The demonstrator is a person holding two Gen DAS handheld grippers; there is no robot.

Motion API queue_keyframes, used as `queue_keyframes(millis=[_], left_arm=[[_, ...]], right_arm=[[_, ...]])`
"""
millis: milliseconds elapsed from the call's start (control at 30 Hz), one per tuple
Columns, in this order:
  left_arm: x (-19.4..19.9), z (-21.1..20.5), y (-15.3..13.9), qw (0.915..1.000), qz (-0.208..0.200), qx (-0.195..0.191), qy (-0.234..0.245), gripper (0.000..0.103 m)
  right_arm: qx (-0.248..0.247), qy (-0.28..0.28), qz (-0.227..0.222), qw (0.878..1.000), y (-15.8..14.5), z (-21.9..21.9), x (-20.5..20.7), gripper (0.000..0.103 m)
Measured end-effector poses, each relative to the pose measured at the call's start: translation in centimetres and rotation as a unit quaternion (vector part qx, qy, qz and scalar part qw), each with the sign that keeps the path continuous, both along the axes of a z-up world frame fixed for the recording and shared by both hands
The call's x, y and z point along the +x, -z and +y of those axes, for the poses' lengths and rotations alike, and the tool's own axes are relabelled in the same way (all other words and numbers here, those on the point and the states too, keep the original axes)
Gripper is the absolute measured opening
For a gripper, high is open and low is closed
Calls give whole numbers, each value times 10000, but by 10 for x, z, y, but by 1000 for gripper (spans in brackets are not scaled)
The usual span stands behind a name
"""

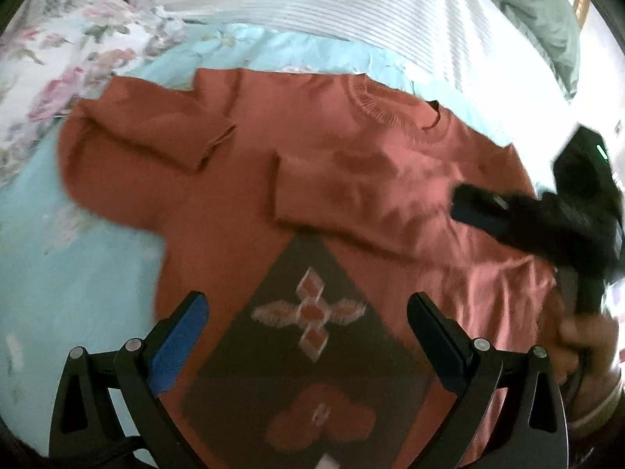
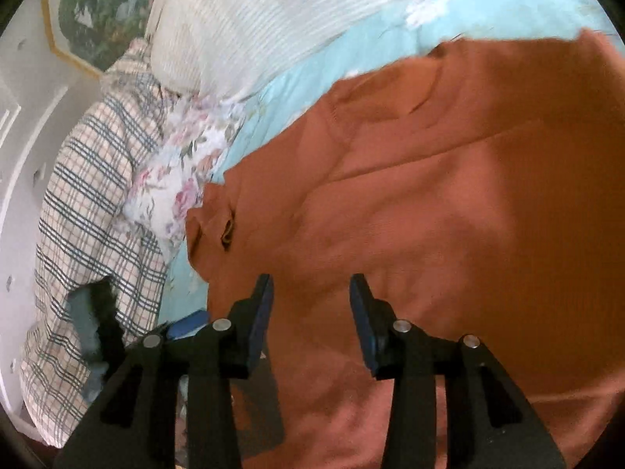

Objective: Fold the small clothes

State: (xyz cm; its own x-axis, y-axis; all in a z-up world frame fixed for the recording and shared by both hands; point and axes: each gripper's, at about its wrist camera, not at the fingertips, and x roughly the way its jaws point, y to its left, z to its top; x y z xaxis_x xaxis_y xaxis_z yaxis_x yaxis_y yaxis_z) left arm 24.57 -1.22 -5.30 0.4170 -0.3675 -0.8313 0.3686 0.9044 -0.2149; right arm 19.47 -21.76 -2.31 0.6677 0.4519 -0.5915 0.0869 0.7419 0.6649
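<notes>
A small rust-orange sweater (image 1: 351, 179) lies flat on a light blue bedsheet (image 1: 78, 273), both sleeves folded in over the chest. A dark diamond panel with a cross pattern (image 1: 308, 316) is on its lower front. My left gripper (image 1: 308, 305) is open and empty, hovering over that panel near the hem. My right gripper (image 2: 310, 289) is open and empty over the sweater's right side (image 2: 429, 215); it also shows in the left wrist view (image 1: 468, 211), above the right sleeve. The collar (image 1: 390, 105) points away.
A white striped pillow or cover (image 1: 351, 4) lies beyond the sweater. Floral bedding (image 1: 78, 39) is at the far left. A checked blanket (image 2: 90, 203) and a framed picture (image 2: 97, 11) are left in the right wrist view. A green pillow (image 1: 547, 11) is at the far right.
</notes>
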Motion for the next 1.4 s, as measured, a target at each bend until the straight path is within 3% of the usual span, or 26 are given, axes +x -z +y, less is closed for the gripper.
queue_keyframes(millis=[133, 267, 333, 433, 467, 567, 633, 767, 1000, 1033, 1200, 1333, 1400], left_arm=[[47, -13, 18, 9993, 335, -136, -42, 101], [78, -21, 34, 9983, 523, -250, -67, 90], [83, -28, 34, 9990, 392, -226, 26, 66], [83, -38, 27, 9997, 133, -95, 168, 7], [82, -36, 23, 9997, 91, -161, 136, 4], [78, -20, -5, 9980, -591, -105, -191, 4], [82, -2, -13, 9934, -973, 242, -561, 4], [98, 15, -1, 9957, -688, 122, -602, 4], [93, 3, 19, 9953, -656, 422, -571, 4], [95, 4, 19, 9954, -642, 420, -576, 4], [88, 1, 14, 9963, -668, 317, -434, 4], [83, -23, 17, 9956, -779, 467, -222, 4], [84, -29, 23, 9952, -766, 563, -232, 4]], right_arm=[[-170, 324, -78, 9993, -10, -24, -27, 42], [-310, 726, -145, 9968, -17, -48, -54, 42], [-412, 957, -163, 9944, -21, -60, -65, 42], [-625, 1352, -295, 9884, -31, -79, -81, 42], [-732, 1524, -334, 9850, -35, -89, -88, 42], [-912, 1787, -269, 9793, -38, -113, -96, 42], [-991, 1911, -149, 9764, -35, -131, -93, 42], [-1095, 1887, 143, 9758, -19, -150, -70, 42], [-1190, 1517, 812, 9779, 23, -157, -20, 40], [-1108, 1496, 800, 9793, 26, -159, -19, 10], [-982, 1983, 482, 9740, 17, -181, -44, 10], [-1102, 1965, 784, 9711, 28, -180, -37, 13], [-1374, 2117, 824, 9641, 19, -175, -40, 16]])
